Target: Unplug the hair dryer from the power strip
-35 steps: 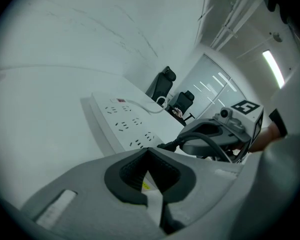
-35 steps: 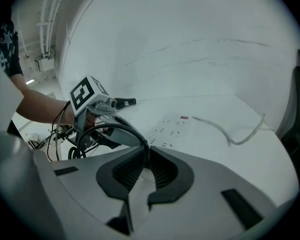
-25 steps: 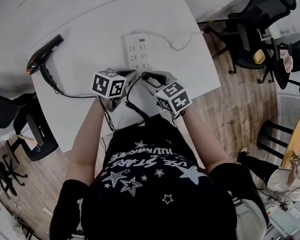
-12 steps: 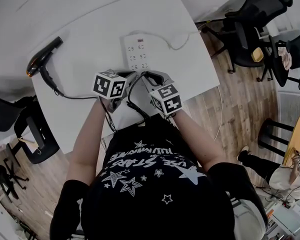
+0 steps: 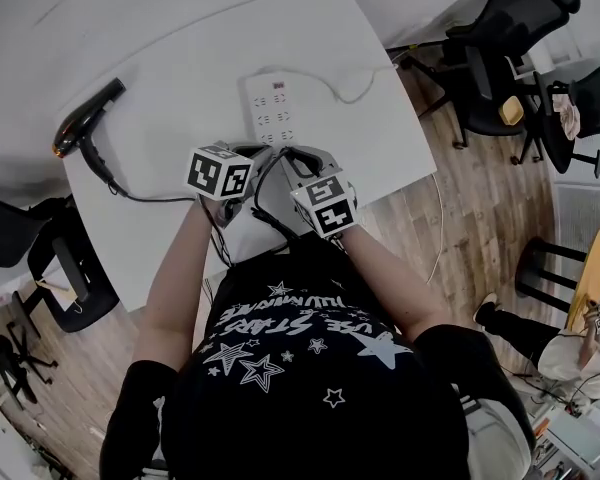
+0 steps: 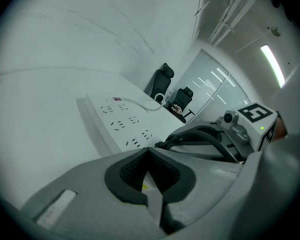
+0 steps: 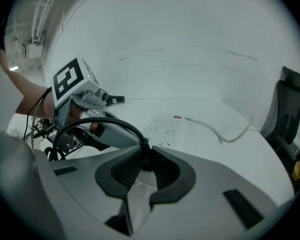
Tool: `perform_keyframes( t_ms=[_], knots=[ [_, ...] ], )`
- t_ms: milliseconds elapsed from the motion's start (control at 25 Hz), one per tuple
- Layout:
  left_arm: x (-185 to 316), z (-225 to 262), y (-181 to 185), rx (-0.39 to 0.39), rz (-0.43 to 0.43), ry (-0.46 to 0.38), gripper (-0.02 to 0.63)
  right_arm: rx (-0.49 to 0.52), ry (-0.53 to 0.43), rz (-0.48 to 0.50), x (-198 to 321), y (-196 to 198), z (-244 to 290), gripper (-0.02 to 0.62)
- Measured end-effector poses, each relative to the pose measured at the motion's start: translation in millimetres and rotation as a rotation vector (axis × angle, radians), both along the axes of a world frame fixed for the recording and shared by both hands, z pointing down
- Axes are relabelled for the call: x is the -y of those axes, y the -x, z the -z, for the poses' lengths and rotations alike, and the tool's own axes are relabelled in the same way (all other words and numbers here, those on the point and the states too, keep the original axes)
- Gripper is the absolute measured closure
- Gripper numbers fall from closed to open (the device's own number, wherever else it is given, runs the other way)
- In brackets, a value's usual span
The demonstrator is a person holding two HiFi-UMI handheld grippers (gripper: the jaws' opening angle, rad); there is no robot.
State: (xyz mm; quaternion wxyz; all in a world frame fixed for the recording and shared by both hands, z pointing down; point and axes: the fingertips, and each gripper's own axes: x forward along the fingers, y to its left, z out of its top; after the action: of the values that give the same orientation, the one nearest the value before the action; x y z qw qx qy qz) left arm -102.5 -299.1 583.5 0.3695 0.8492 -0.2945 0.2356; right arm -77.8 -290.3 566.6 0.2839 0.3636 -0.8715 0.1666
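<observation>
Glossy black hair dryer [image 5: 83, 118] is lying at nine o'clock on a smooth white table [image 5: 180, 58]. Left gripper [image 6: 149, 154] is pressing its dark pads [image 6: 128, 176] together, empty. Flat white power strip [image 5: 275, 103] is lying at twelve o'clock. Right gripper [image 7: 144, 156] is pinching the black cord [image 7: 100, 120], hiding its end.

Left gripper [image 6: 149, 164] closed and empty, white power strip [image 6: 121, 124] ahead, right gripper [image 6: 166, 144] beside with black cord [image 6: 210, 133].
</observation>
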Motion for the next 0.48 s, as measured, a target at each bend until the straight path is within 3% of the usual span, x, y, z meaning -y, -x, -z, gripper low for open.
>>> perform_keyframes(
  t_ms=[240, 480],
  knots=[
    [0.8, 0.8, 0.9, -0.008, 0.0, -0.001, 0.6, 0.107, 0.012, -0.049, 0.9, -3.8, 6.7, 0.532],
    [0.5, 1.6, 1.7, -0.007, -0.001, -0.002, 0.6, 0.035, -0.067, 0.007, -2.2, 0.9, 9.1, 0.532]
  ],
)
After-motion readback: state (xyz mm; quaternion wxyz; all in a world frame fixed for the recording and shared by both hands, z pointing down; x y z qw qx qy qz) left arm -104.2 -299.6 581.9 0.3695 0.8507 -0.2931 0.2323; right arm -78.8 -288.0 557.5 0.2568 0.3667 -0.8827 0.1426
